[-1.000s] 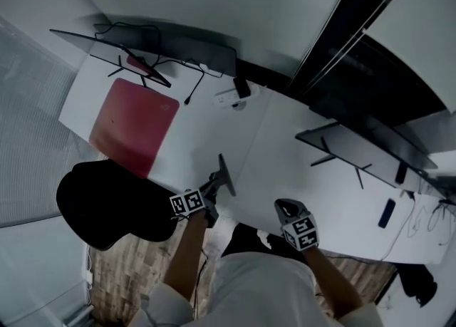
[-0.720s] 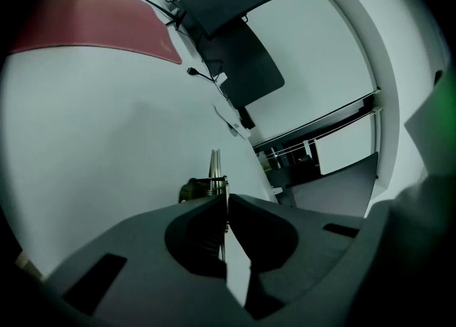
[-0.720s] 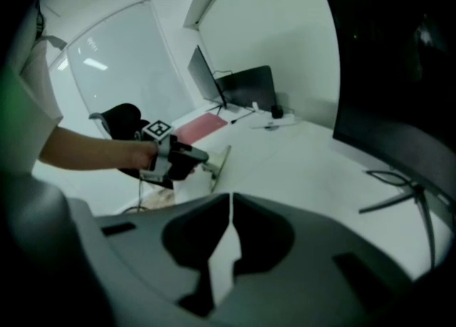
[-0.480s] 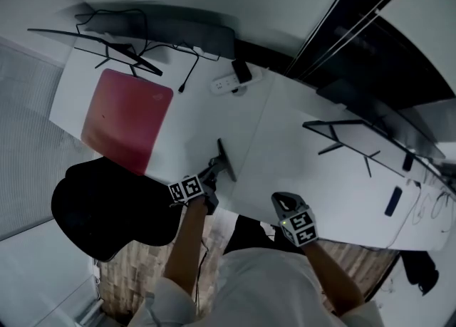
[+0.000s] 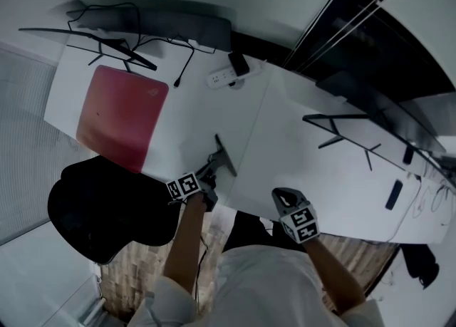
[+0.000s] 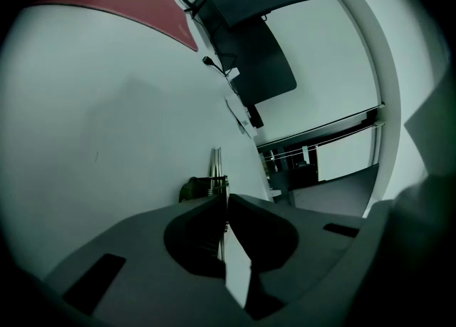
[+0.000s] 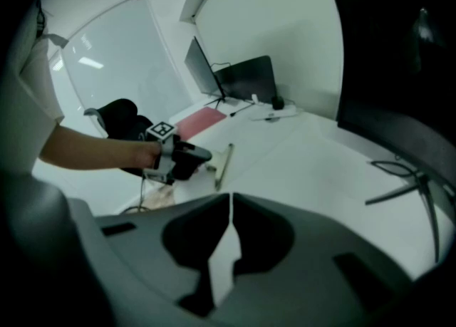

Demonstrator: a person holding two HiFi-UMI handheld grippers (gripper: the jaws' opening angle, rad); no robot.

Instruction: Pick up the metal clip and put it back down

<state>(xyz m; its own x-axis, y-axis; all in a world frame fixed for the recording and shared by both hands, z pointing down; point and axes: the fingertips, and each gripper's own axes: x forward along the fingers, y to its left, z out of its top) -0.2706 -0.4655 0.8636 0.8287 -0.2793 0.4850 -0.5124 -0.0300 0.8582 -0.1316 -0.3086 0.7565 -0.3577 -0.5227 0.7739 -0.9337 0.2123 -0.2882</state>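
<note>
one metal clip (image 5: 225, 156) is pinched by the left gripper (image 5: 211, 172), jaws nearly closed; the right gripper (image 5: 285, 196) has jaws together, empty. one red mat (image 5: 117, 117) lies well apart.

A white short-sleeved shirt (image 5: 249, 283), and dark grey left tongs (image 5: 212, 170) and right tongs (image 5: 285, 196) bearing black-and-white marker cubes (image 5: 184, 186).

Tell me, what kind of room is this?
Probably an office: long white desks, a computer monitor, a power strip and a black chair.
</note>
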